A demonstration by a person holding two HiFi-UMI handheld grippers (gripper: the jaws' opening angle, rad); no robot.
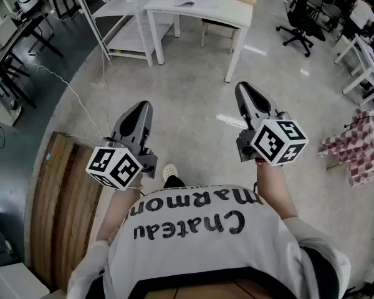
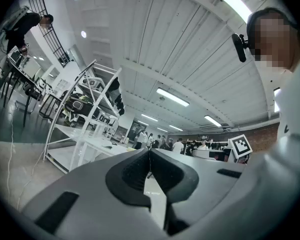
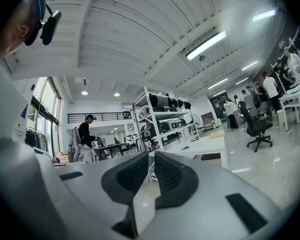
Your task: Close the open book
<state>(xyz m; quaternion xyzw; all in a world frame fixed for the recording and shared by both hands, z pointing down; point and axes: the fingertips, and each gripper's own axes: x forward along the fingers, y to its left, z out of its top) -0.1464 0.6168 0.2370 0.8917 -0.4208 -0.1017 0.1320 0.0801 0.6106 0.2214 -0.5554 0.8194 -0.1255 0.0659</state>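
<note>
I make out no open book for certain. A flat white item (image 1: pixel 186 4) lies on the far white table (image 1: pixel 227 14), too small to identify. My left gripper (image 1: pixel 143 106) is held level over the floor, and its jaws meet with nothing between them (image 2: pixel 149 154). My right gripper (image 1: pixel 243 87) is level beside it, a little farther forward. Its jaws stand shut with only a thin slit between them and hold nothing (image 3: pixel 152 158). Both point toward the white table, well short of it.
A wooden surface (image 1: pixel 56 210) lies at my lower left. A white shelf rack (image 1: pixel 121 17) stands left of the table and a black office chair (image 1: pixel 299 17) to its right. A checked cloth (image 1: pixel 355 151) hangs at the right. A cable (image 1: pixel 75 98) crosses the floor.
</note>
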